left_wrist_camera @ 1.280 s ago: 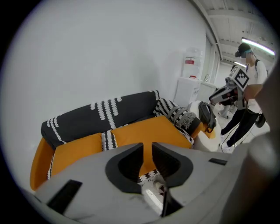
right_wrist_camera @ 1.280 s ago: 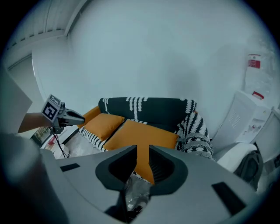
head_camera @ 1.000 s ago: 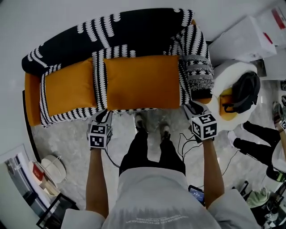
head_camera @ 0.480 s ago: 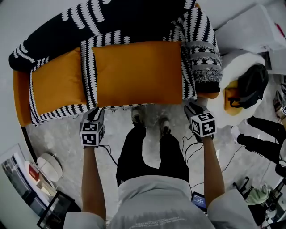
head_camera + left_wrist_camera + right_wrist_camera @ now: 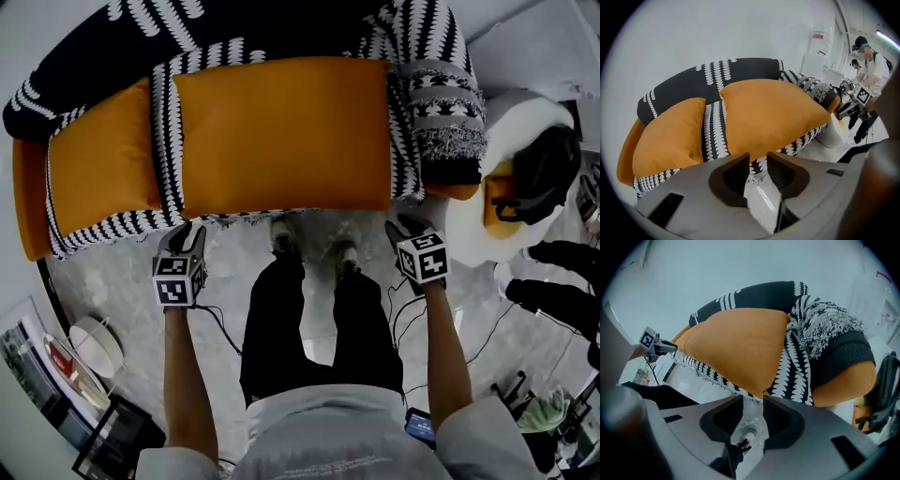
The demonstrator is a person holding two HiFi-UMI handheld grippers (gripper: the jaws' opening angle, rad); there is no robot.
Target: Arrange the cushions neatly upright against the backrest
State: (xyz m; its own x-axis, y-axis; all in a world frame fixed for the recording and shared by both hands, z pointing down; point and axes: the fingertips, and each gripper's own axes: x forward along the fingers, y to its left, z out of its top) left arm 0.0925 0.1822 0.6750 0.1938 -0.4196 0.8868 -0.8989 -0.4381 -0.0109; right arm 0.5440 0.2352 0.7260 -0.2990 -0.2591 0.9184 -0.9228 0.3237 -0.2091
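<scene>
An overhead look at a person standing in front of an orange sofa [image 5: 26, 211], holding one pair of tongs in each hand. A black-and-white patterned throw [image 5: 169, 122] drapes over the sofa's seat and over its backrest [image 5: 234, 21].

A large orange cushion [image 5: 281, 136] lies broad face up across the middle and right of the sofa's seat. A smaller orange cushion [image 5: 98, 169] lies the same way at the sofa's left end, with a strip of the throw showing between the two. Neither stands upright against the backrest. A fringed grey and black blanket [image 5: 450, 112] hangs over the sofa's right arm.

The left tongs [image 5: 186, 232] hover just off the sofa's front edge, below the gap between the cushions, and the right tongs [image 5: 401, 225] hover off the front edge near the sofa's right end. Both point down over the pale floor [image 5: 234, 281]. Seen from each pair's own camera, the left tongs [image 5: 758, 161] and the right tongs [image 5: 753, 404] stand with a gap between the pads (both have just been opening) and nothing sits in either gap. The person's shoes [image 5: 282, 236] stand just in front of the sofa, between the two tongs.
</scene>
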